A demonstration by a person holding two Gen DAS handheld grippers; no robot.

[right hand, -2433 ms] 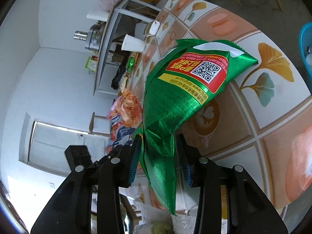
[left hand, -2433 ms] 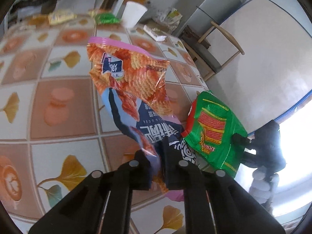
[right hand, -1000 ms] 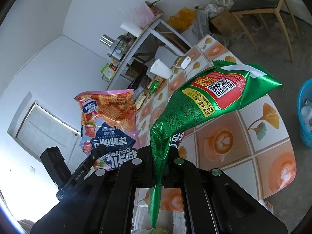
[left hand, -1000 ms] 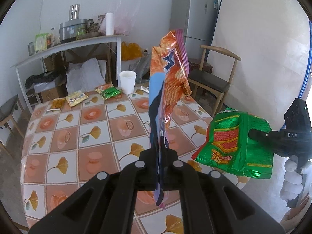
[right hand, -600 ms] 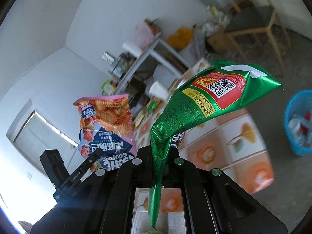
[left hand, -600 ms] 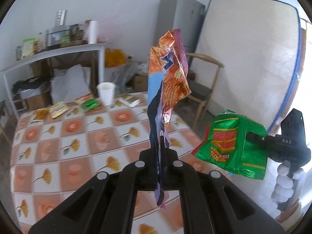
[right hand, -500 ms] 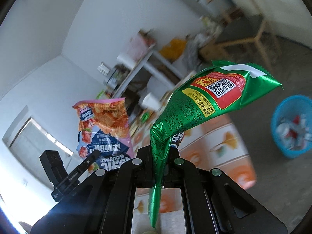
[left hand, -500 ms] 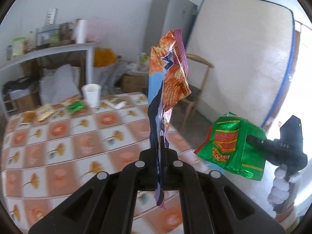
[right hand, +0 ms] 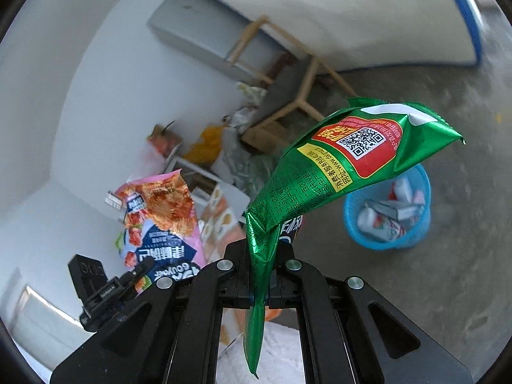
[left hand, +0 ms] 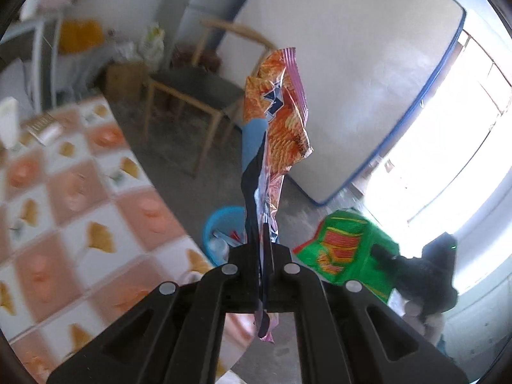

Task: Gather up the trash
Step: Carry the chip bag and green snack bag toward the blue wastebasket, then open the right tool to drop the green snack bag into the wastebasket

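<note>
Both wrappers are off the table (left hand: 96, 211) and being carried toward the blue bin (right hand: 388, 214). The left gripper (left hand: 260, 272) is clamped on the orange chip bag (left hand: 275, 121), the right gripper (right hand: 259, 275) pinched tight on the green snack bag (right hand: 336, 166). Next, each must be brought over the rim and let go. The right view shows the bin's contents plainly; the left, blurred, shows only what seems to be its edge behind the bag.

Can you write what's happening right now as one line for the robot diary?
left tongs: shut on orange chip bag | right tongs: shut on green snack bag | blue bin: ahead
</note>
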